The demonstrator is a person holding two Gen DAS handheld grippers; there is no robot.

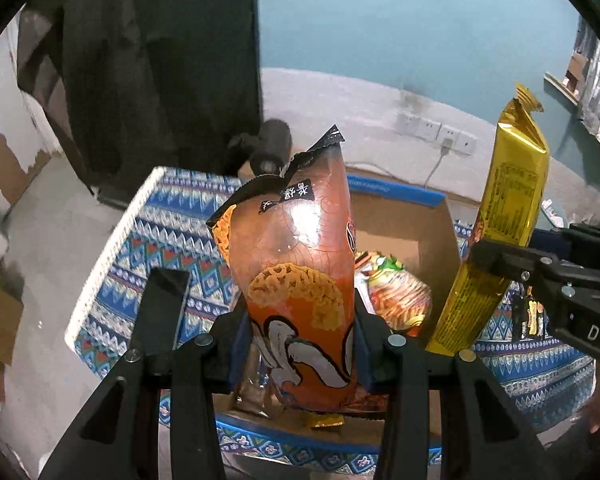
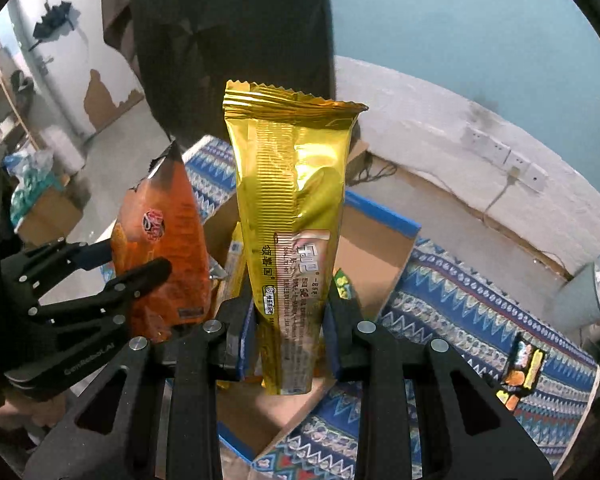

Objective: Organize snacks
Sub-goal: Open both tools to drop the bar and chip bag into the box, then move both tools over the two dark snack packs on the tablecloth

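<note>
Snacks part-sorted: several packets already lie in the open cardboard box (image 1: 408, 232). Left gripper (image 1: 300, 344) clamped on orange puffed-snack bag (image 1: 296, 280), right gripper (image 2: 288, 328) clamped on gold wafer pack (image 2: 296, 216), both held upright above the box. One small packet (image 2: 520, 368) left out on the patterned cloth (image 2: 480, 312), right of box. Room: teal wall, concrete floor, wall sockets (image 1: 440, 134) far side.
</note>
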